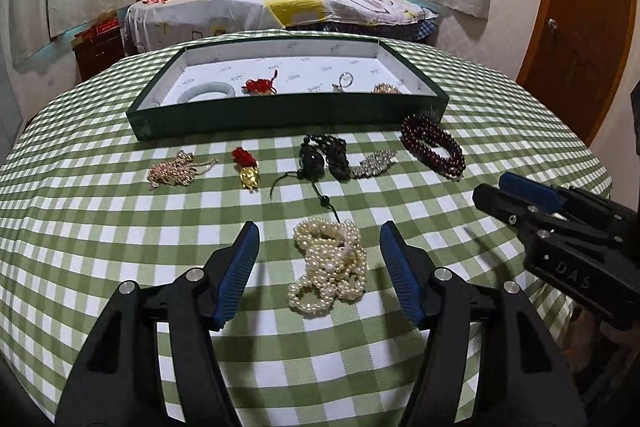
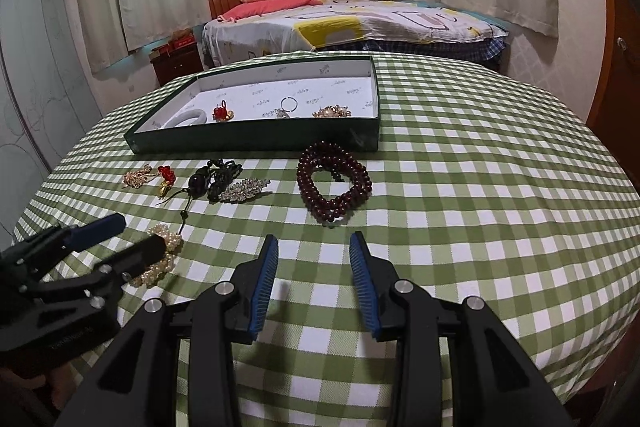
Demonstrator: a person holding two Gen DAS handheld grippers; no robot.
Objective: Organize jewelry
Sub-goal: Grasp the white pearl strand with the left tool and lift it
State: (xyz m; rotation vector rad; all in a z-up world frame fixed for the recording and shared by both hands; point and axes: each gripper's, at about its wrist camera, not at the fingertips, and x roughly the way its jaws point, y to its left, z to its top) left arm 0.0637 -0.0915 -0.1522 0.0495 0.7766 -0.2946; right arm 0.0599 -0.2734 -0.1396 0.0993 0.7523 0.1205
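Observation:
A heap of cream pearl strands point(image 1: 330, 263) lies on the green checked tablecloth between the fingers of my left gripper point(image 1: 319, 227). The jaws stand wide and the pads do not touch the pearls. My right gripper point(image 2: 314, 237) is open over bare cloth, with a dark red bead bracelet point(image 2: 344, 201) just beyond its tips. A green tray point(image 1: 288, 113) with a white lining sits farther back. It holds a pale bangle point(image 1: 208, 91), a red knot point(image 1: 260, 85), a ring point(image 1: 345, 81) and a gold piece point(image 1: 386, 89).
In front of the tray lie a gold chain point(image 1: 176, 169), a red-and-gold charm point(image 1: 246, 167), a black bead pendant point(image 1: 320, 157) and a crystal brooch point(image 1: 374, 163). A bed point(image 1: 280, 7) stands behind the table and a wooden door point(image 1: 576, 39) at the right.

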